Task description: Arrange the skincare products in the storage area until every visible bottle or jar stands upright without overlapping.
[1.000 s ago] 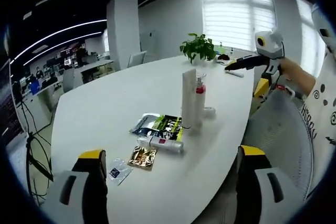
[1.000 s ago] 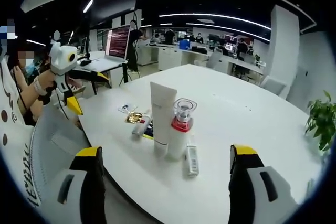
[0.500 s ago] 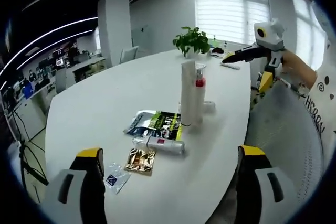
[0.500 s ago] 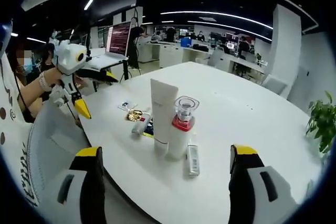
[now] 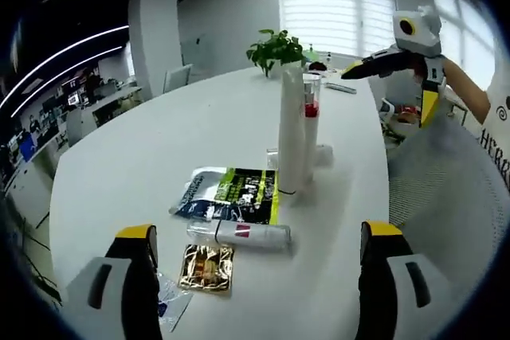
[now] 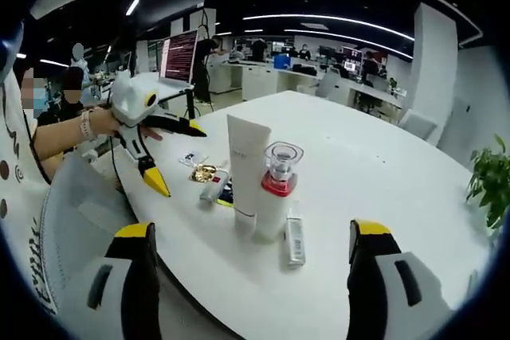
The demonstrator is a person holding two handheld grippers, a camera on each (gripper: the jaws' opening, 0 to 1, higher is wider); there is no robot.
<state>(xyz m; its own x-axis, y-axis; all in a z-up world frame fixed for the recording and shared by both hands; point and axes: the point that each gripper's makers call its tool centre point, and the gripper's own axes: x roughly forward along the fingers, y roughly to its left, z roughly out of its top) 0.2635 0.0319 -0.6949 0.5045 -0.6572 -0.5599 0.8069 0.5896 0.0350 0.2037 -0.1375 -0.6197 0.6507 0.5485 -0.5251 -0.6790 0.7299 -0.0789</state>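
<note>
In the left gripper view, the left gripper [image 5: 253, 276] hangs released, its yellow-tipped jaws spread wide at 7 and 5 o'clock with nothing between them. It hovers over the near edge of the white counter [image 5: 143, 157]. Just ahead lies a small bottle [image 5: 239, 233] on its side, red label up, its length running roughly 9 to 3 o'clock. Touching its 12 o'clock side is a flat printed sachet pack [image 5: 229, 194]; at its 7 o'clock sits a gold foil packet [image 5: 205, 266], and at the gold packet's 8 o'clock a clear sachet [image 5: 169, 308] lies by the left jaw. A tall white tube [image 5: 291, 129] stands upright at 1 o'clock of the pack, with a red-collared pump bottle [image 5: 310, 113] upright just behind it. The counter's right edge curves close past these, beside a grey mesh chair [image 5: 442, 197]. Wide bare counter opens toward 10 and 12 o'clock, up to a potted plant [image 5: 275, 49].

In the right gripper view, the right gripper [image 6: 251, 276] is likewise released, jaws wide apart, held over the near counter edge. The tube [image 6: 248, 165] and pump bottle [image 6: 275, 189] stand side by side, touching or nearly so; a slim tube [image 6: 295, 240] lies flat at 5 o'clock of the pump bottle. The left gripper [image 6: 176, 157] comes in from 9 o'clock, jaws apart, near the fallen bottle [image 6: 213, 187].
</note>
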